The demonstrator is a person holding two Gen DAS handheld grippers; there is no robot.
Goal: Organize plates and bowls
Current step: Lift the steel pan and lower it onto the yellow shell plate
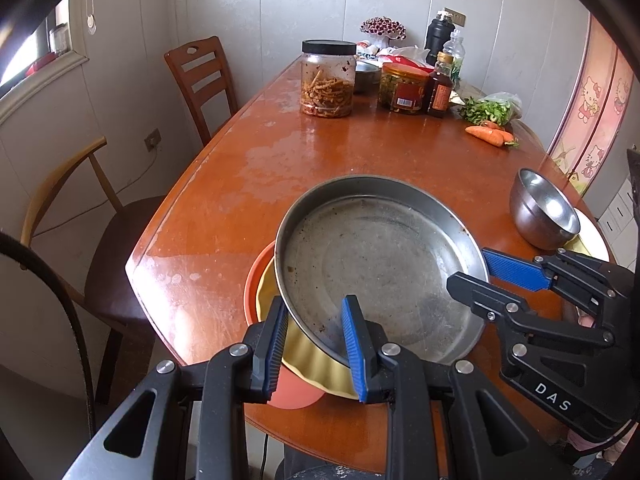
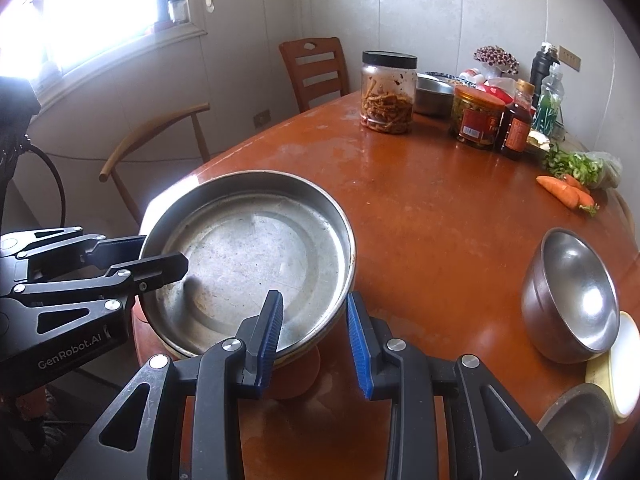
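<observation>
Both tools grasp the metal pan's (image 1: 372, 256) rim: left tool (image 1: 316, 344) near edge, right tool (image 2: 314, 344) right edge. Pan over stacked plates (image 1: 264, 280) at bench (image 1: 360, 148) edge. Bench bare beyond; bowl (image 2: 572, 296) apart right.

So the big metal pan (image 1: 376, 256) is sitting on top of a stack of plates (image 1: 272, 288) at the near edge of the worktop (image 1: 360, 148). The left gripper (image 1: 316, 344) is coming in at the pan's near-left rim, one of its fingers (image 1: 354, 344) inside and the other outside, and the right gripper (image 2: 316, 340) is straddling the near-right rim the same way. A metal bowl (image 2: 572, 296) is sitting off to the right, leaning on another plate (image 2: 628, 364). A smaller dish (image 2: 580, 428) is lying just in front of that. Jars (image 1: 328, 80) and bottles (image 1: 440, 86) are crowding the far end, with carrots (image 1: 490, 134) lying right of them. Two chairs (image 1: 200, 80) are standing along the left side.
</observation>
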